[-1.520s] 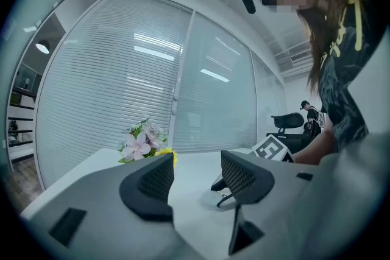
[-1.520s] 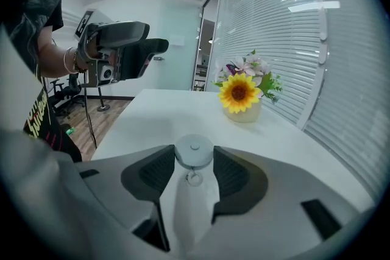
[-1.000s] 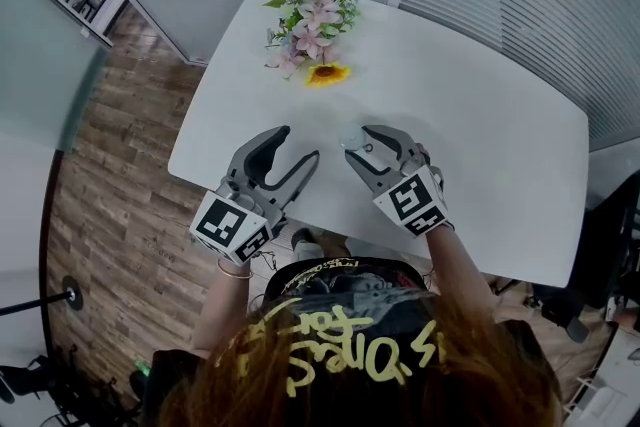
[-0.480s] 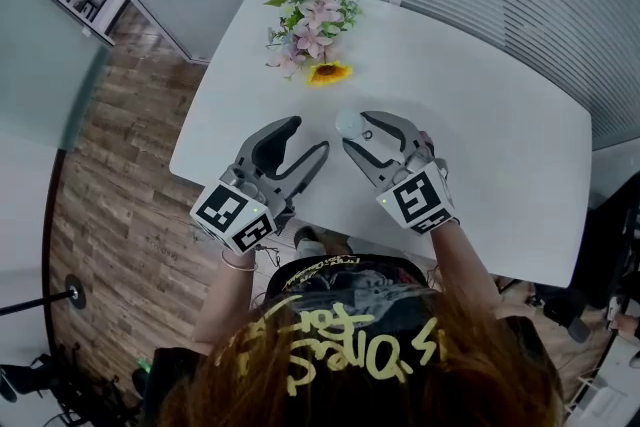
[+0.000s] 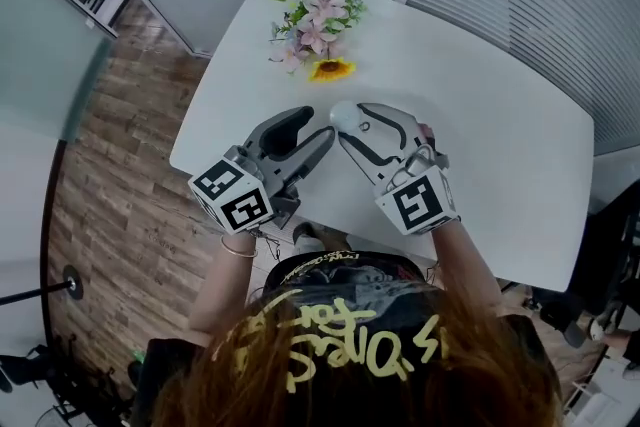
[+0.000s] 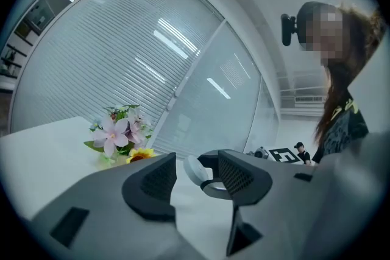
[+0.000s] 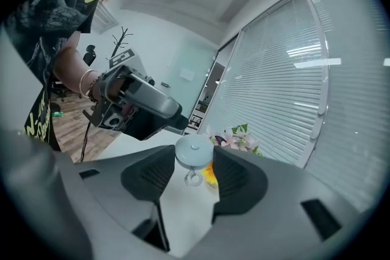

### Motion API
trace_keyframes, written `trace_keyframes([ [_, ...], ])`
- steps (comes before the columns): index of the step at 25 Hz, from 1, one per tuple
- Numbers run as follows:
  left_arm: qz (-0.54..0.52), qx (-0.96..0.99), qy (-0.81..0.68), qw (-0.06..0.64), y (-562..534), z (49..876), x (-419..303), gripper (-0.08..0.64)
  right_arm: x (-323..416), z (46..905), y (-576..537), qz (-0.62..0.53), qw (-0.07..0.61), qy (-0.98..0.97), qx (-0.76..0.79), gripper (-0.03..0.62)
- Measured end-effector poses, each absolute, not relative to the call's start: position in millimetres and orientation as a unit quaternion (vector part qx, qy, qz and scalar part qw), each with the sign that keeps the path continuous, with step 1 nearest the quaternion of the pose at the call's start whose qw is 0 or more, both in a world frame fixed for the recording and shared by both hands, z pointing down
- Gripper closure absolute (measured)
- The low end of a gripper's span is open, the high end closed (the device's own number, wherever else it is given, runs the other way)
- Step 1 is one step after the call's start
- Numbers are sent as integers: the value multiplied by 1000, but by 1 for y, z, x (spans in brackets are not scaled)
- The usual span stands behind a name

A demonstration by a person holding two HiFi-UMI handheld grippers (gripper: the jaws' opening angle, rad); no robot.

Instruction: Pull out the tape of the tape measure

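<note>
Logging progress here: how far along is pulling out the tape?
Done: the right hand-held gripper grips the small round pale-blue tape measure. In hand: the left hand-held gripper hovers beside it, jaws just closing slightly, nothing between them. Left: catching the hanging ring and drawing tape; none shows yet.

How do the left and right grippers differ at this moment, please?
The right gripper is shut on the round tape measure; the left gripper holds nothing. The right gripper's pads press it, while the left gripper's jaws stand apart, though they have just been closing. Both are grey, with marker cubes, over the white table.
</note>
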State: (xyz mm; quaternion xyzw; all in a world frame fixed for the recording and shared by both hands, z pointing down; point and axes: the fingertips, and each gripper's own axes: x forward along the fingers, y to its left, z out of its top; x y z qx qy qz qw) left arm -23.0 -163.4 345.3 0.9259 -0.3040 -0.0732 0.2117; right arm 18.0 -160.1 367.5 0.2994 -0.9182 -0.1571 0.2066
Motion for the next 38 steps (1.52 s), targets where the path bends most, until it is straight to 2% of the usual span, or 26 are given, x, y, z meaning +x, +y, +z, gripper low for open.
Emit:
trace_keyframes([
  [8, -94, 915, -290, 265, -169, 343, -22, 357, 5, 353, -150, -195, 194, -921, 276, 390],
  [16, -124, 902, -266, 316, -171, 348, -21, 390, 1, 347, -150, -210, 178, -924, 267, 390],
  [30, -115, 900, -275, 318, -173, 355, -22, 431, -7, 351, -149, -233, 191, -918, 259, 390],
  [33, -115, 904, -264, 316, -170, 353, -21, 478, -8, 351, -149, -236, 195, -916, 259, 390],
  [38, -106, 907, -254, 320, -168, 353, -21, 494, -10, 352, -148, -235, 194, -916, 262, 390],
])
